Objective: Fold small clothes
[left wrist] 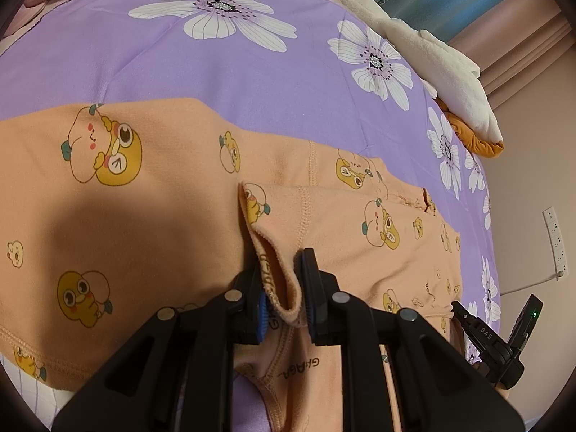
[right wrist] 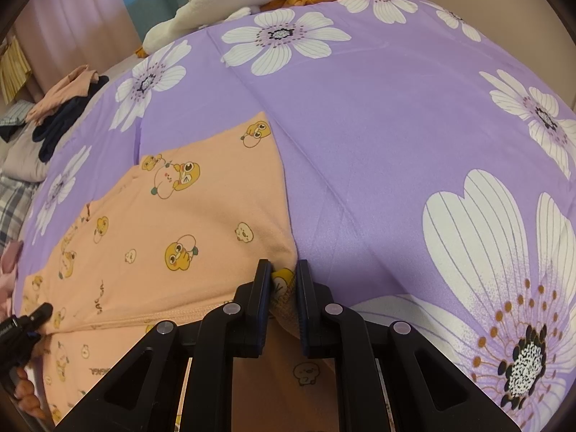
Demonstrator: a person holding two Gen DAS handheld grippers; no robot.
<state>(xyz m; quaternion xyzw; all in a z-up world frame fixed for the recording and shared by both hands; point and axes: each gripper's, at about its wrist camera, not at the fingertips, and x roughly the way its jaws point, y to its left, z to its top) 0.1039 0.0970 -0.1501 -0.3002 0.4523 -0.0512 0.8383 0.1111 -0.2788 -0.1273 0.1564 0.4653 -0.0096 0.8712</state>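
Note:
An orange garment [left wrist: 151,194] printed with yellow cartoon ducks lies spread on a purple flowered bed sheet [left wrist: 223,72]. My left gripper [left wrist: 282,288] is shut on a bunched fold of its hem, which loops up between the blue pads. In the right wrist view the same orange garment [right wrist: 162,223] stretches to the left, and my right gripper [right wrist: 282,288] is shut on its near right corner. The other gripper's tip [right wrist: 39,315] shows at the lower left edge, held by a person's hand [right wrist: 27,396].
A white and orange plush toy [left wrist: 442,68] lies at the sheet's far edge. A pile of clothes [right wrist: 61,108] sits at the far left in the right wrist view. A white power strip [left wrist: 556,241] hangs on the wall. Bare purple sheet [right wrist: 378,144] spreads beyond the garment.

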